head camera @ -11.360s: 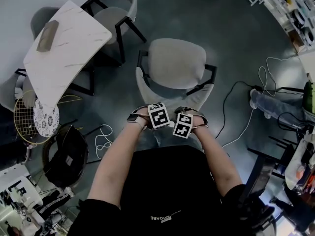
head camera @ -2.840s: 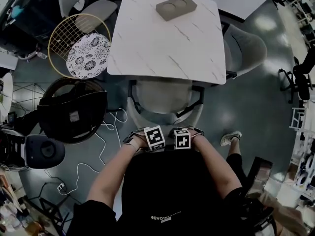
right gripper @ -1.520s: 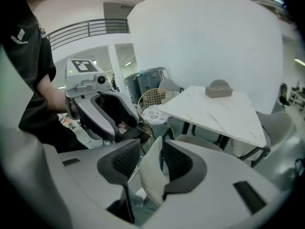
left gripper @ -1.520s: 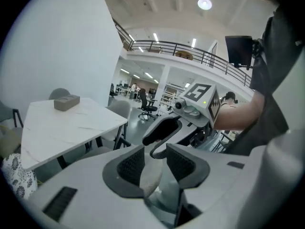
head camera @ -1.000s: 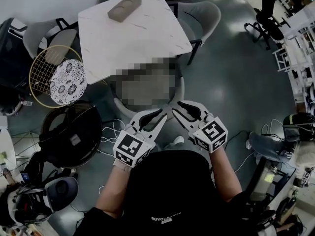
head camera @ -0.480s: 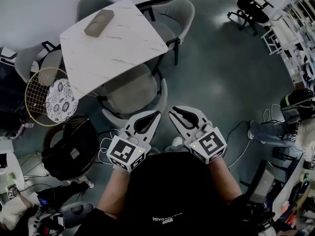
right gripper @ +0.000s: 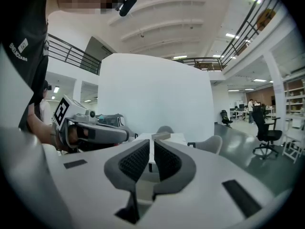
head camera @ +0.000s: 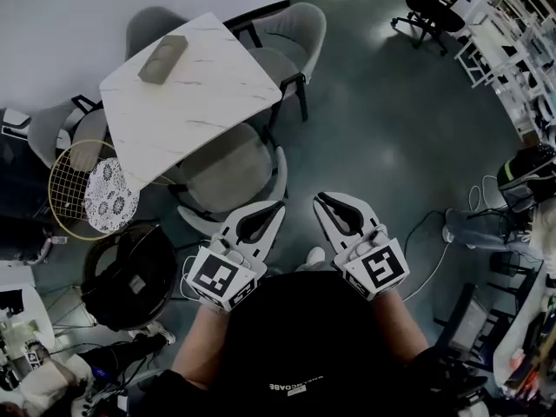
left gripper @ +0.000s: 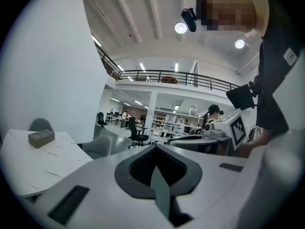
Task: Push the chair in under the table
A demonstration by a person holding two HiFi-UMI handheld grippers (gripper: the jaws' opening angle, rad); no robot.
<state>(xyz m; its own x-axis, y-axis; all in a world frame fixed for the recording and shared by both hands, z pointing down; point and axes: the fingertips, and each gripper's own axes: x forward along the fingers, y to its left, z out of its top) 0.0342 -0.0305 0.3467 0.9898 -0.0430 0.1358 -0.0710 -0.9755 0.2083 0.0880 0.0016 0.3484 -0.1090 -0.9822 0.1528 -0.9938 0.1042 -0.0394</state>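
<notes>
In the head view the grey chair (head camera: 228, 170) stands with its seat tucked under the near edge of the white marble table (head camera: 187, 89), its curved back (head camera: 280, 174) facing me. A brown box (head camera: 162, 57) lies on the table. My left gripper (head camera: 278, 205) hovers just short of the chair back, shut and empty. My right gripper (head camera: 322, 198) hangs beside it over bare floor, its jaws closing to a thin slit with nothing between them. The left gripper view shows the left gripper (left gripper: 155, 147) shut, with the table (left gripper: 33, 163) at its left. The right gripper (right gripper: 151, 143) points towards the table (right gripper: 176, 138).
A gold wire basket (head camera: 62, 200) with a patterned disc stands left of the table, and a round black bag (head camera: 130, 272) lies nearer me. Other grey chairs (head camera: 291, 33) ring the table. Cables (head camera: 426, 254) trail on the floor at right. A black office chair (head camera: 427, 3) stands far right.
The chair went from standing out on the floor to being tucked under the table. Both grippers let go of its back, drew away towards me and rose, and their jaws closed.
</notes>
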